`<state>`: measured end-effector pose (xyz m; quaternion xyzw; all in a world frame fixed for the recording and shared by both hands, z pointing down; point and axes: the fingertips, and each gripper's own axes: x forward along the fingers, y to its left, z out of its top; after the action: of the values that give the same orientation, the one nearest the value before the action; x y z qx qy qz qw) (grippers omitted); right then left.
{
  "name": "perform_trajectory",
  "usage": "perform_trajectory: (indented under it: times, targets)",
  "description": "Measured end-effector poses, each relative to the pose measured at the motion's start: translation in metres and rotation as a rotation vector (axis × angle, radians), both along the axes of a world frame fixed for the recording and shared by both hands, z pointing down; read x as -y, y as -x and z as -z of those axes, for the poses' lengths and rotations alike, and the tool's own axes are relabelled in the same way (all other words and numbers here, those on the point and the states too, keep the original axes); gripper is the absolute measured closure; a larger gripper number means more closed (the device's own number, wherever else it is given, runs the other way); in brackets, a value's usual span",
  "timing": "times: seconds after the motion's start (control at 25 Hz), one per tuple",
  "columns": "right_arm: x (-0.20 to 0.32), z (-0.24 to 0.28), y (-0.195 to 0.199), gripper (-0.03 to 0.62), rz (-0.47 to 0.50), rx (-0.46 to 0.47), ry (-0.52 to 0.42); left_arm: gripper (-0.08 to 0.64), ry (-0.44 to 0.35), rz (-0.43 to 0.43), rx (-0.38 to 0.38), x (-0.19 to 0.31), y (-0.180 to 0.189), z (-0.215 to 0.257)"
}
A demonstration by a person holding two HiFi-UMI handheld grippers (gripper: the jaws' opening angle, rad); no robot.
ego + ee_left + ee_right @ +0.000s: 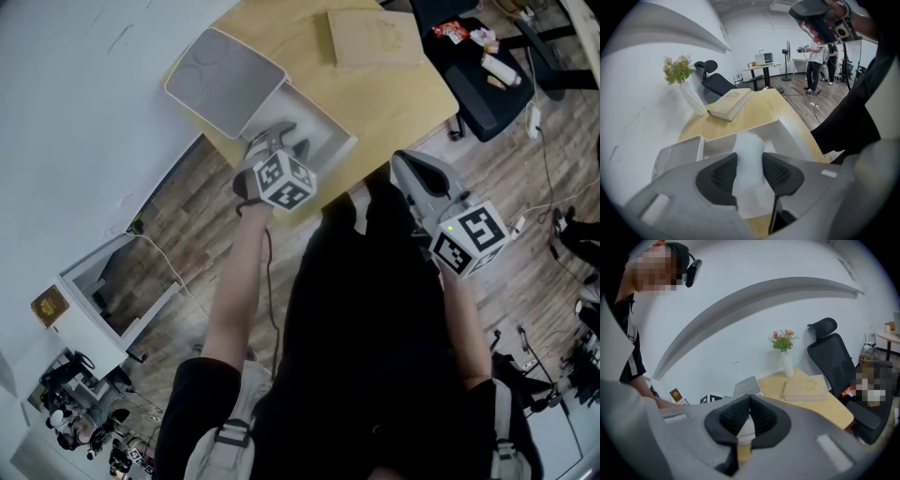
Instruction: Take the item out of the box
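Wooden table (394,94), open white box (790,133) at its near edge. Left gripper (749,164) is clamped on the white padded item (750,192), which sits right between the pads and points to 12 o'clock over the box. I'd lift straight up, slowly, so it clears the walls. Right gripper (749,401) is closed on nothing.

Right gripper (749,399) — jaws together, book (806,387) beyond

item (749,150): white, blurred; kind cannot be told.
box (319,117): 12 o'clock, inside hidden under left gripper (289,141).
chair (487,89): 2 o'clock, cut off; seat clutter too small to tell.
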<state>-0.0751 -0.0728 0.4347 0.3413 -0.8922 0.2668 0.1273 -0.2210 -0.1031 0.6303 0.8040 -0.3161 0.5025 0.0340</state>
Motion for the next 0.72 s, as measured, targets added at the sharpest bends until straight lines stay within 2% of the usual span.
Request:
perform_trajectory:
  times: [0.24,0.36,0.56,0.72]
  targets:
    - [0.006,0.005,-0.005,0.589,0.016,0.002,-0.018,0.390,-0.089,0.155,-0.164,0.006,-0.003,0.050]
    - [0.009,0.011,-0.009,0.589,0.030,0.011,-0.033,0.390,-0.140,0.200,-0.246,0.009,-0.013,0.078]
    - [0.011,0.023,-0.028,0.589,0.052,0.028,-0.065,0.390,-0.190,0.248,-0.294,0.014,-0.033,0.113]
    - [0.008,0.032,-0.060,0.589,0.050,0.036,-0.083,0.390,-0.231,0.274,-0.325,0.018,-0.057,0.141]
